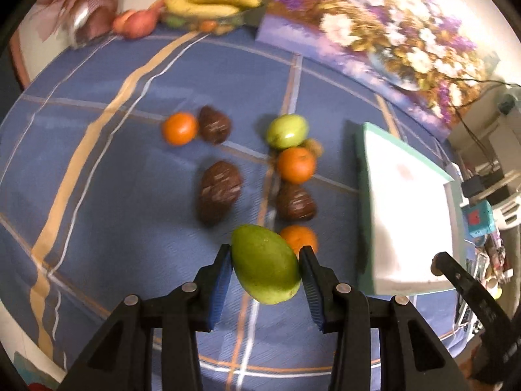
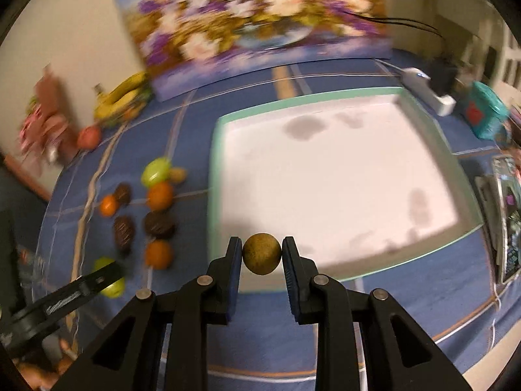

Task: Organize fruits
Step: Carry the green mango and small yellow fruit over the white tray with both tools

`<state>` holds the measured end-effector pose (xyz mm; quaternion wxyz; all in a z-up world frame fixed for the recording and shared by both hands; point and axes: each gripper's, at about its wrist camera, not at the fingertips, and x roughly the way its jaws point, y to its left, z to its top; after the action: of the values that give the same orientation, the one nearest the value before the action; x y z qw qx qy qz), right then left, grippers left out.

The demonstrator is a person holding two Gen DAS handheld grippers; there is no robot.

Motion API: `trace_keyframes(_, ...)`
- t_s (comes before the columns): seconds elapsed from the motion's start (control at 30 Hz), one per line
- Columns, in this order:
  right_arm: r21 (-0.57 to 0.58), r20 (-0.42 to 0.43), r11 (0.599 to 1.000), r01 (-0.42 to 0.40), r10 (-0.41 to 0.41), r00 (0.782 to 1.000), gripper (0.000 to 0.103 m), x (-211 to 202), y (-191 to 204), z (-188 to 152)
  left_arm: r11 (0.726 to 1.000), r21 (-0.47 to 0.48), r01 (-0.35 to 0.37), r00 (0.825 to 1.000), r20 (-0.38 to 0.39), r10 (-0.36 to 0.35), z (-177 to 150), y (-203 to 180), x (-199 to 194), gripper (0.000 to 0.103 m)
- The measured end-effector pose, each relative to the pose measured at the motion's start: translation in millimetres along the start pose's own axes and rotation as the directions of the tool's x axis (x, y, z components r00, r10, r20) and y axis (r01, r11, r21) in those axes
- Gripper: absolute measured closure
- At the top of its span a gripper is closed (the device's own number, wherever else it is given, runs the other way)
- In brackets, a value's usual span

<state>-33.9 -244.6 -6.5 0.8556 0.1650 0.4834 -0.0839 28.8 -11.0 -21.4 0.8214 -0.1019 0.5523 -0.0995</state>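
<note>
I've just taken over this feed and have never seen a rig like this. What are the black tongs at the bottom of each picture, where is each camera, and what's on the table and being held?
A person holds one two-finger gripper in each hand. Each picture comes from a fisheye camera on a gripper, looking along its fingers. In the left wrist view, the left gripper is shut on a green mango. In the right wrist view, the right gripper is shut on a small round brown fruit, at the near edge of a white tray with a green rim, which looks empty. On the blue checked tablecloth lie oranges, dark brown scaly fruits and a green fruit. Bananas sit at the back beside a flower painting.
</note>
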Motion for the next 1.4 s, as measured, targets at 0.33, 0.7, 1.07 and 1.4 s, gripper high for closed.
trace_keyframes(0.33,0.137,0.004,0.986,0.092,-0.094,0.996,0.077,10.2,-50.7,28.6,0.984,0.166,0.072,0.997,0.010,-0.074,20.1,-76.8,13.8,0.059)
trace_keyframes(0.7,0.172,0.021,0.973,0.155,-0.161,0.987,0.077,16.6,-80.0,53.4,0.954,0.280,0.111,0.993,-0.001,-0.115,33.3,-140.9,36.4,0.059)
trace_keyframes(1.07,0.203,0.022,0.957,0.207,-0.216,0.976,0.077,17.2,-105.5,61.0,0.942,0.317,0.106,0.994,-0.022,-0.105,39.1,-169.5,59.7,0.059)
trace_keyframes(1.4,0.204,-0.019,0.956,0.213,-0.213,0.977,0.077,31.4,-110.6,55.1,0.942,0.324,0.086,0.996,-0.062,-0.070,31.9,-169.4,75.5,0.059)
